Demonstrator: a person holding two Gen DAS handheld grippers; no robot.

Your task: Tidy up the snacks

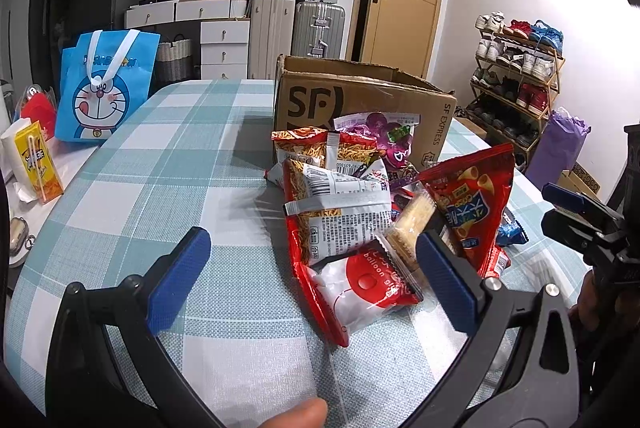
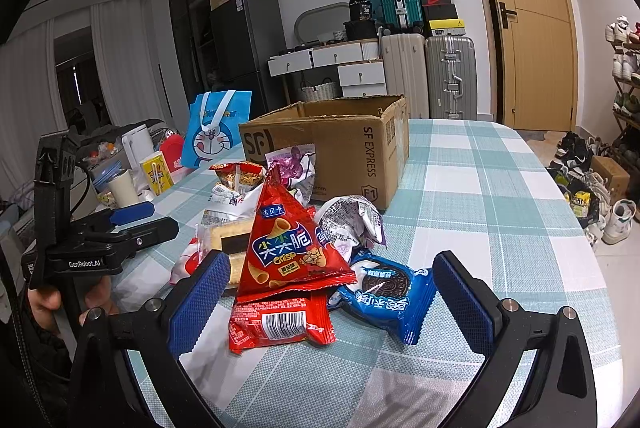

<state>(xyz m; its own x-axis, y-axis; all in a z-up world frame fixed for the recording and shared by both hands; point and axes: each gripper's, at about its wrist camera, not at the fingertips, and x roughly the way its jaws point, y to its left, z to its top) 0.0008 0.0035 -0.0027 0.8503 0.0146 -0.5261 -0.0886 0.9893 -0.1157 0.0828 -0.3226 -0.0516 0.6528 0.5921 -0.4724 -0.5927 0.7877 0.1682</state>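
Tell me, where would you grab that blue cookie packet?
Probably by the crimped end of the blue cookie packet that points toward the right tool, coming in low from the near side. The packet lies flat and apart from the red chip bag, and that thin flap fits between open fingers.

The right gripper (image 2: 328,302) hangs with its jaws spread wide above a checked tablecloth (image 2: 480,195), framing a red triangular crisp bag (image 2: 288,248), a flat red packet (image 2: 280,324) and a blue cookie pack (image 2: 384,292). Behind the snack pile stands an open SF Express cardboard box (image 2: 352,147). The left gripper (image 2: 136,216) sits at the left, held by a hand (image 2: 52,300).
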